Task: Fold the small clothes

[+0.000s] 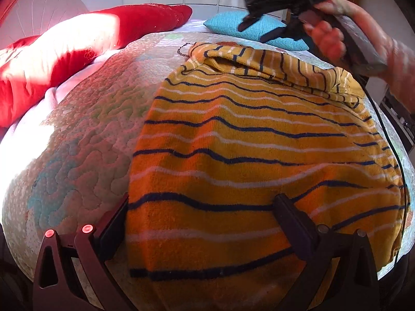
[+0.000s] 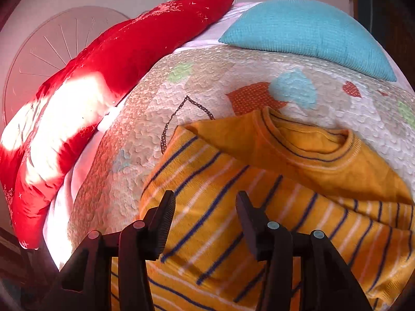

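A yellow-orange sweater with navy and white stripes lies on the quilted bed cover, its sleeves folded in over the body near the collar. My left gripper is open, its jaws wide apart just above the sweater's bottom hem, holding nothing. My right gripper is open and empty, hovering above a folded sleeve near the collar. It also shows in the left wrist view, held in a hand above the far end of the sweater.
The quilted patchwork cover spreads to the left of the sweater. A red pillow lies along the far left. A turquoise cushion sits beyond the collar. A black cable runs down the right side.
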Available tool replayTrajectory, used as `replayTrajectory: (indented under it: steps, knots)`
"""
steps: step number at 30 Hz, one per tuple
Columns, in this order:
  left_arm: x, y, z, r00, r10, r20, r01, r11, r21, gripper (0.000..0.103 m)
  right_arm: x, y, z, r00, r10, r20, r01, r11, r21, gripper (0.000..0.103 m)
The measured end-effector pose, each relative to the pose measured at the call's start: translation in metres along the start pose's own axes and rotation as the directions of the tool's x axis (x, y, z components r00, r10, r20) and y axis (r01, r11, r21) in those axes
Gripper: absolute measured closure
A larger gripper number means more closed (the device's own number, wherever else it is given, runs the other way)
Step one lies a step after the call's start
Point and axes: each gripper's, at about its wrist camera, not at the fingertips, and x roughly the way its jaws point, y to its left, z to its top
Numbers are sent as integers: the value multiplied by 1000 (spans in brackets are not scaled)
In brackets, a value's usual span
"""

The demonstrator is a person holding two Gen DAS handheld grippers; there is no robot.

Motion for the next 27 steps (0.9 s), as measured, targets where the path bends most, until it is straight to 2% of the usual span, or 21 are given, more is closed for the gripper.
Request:
replayTrajectory:
  steps: [4, 5, 7, 8, 9, 10, 13, 17, 21, 24, 25, 27]
  knots:
    - [-1, -1, -5, 998, 3, 59, -4, 1000, 15, 0, 50, 21, 33, 997, -62, -41, 60, 997, -53, 43]
    - [-2, 0, -7, 997, -3, 74, 2, 1000, 17, 0, 61, 23, 38, 996, -74, -55, 70, 995, -70, 39]
    - [-4, 1, -9, 995, -17, 98, 16, 1000, 14, 0, 82, 27, 41, 990, -86, -113, 73, 991, -112, 36]
    - [-5, 1, -9, 994, -20, 107, 18, 1000, 16, 0, 89, 30, 39, 985, -112, -133, 92, 985, -143, 45]
    - [-5, 1, -11, 993, -21, 112, 19, 1000, 18, 0, 93, 33, 35, 981, -129, -142, 104, 979, -172, 61]
    - [-6, 1, -11, 993, -23, 116, 21, 1000, 18, 0, 95, 36, 32, 980, -123, -159, 92, 978, -188, 94]
    - [-7, 0, -12, 991, -26, 134, 24, 1000, 16, 0, 91, 48, 29, 983, -114, -143, 86, 977, -193, 98]
    - [-9, -1, -14, 990, -27, 141, 25, 1000, 14, 0, 89, 74, 40, 993, -53, -109, 34, 984, -178, 98]
    - [-12, -3, -15, 990, -25, 141, 23, 1000, 15, 0, 110, 102, 46, 992, -10, -125, -10, 987, -160, 95]
    - [-12, -4, -14, 991, -21, 135, 19, 1000, 16, 0, 109, 109, 42, 992, -26, -127, 7, 989, -146, 82]
    - [-12, -4, -14, 991, -21, 133, 19, 1000, 18, 0, 99, 108, 40, 993, -6, -116, -10, 990, -137, 73]
    - [-12, -5, -14, 991, -22, 130, 20, 1000, 21, 0, 68, 99, 32, 996, 13, -89, -25, 990, -135, 66]
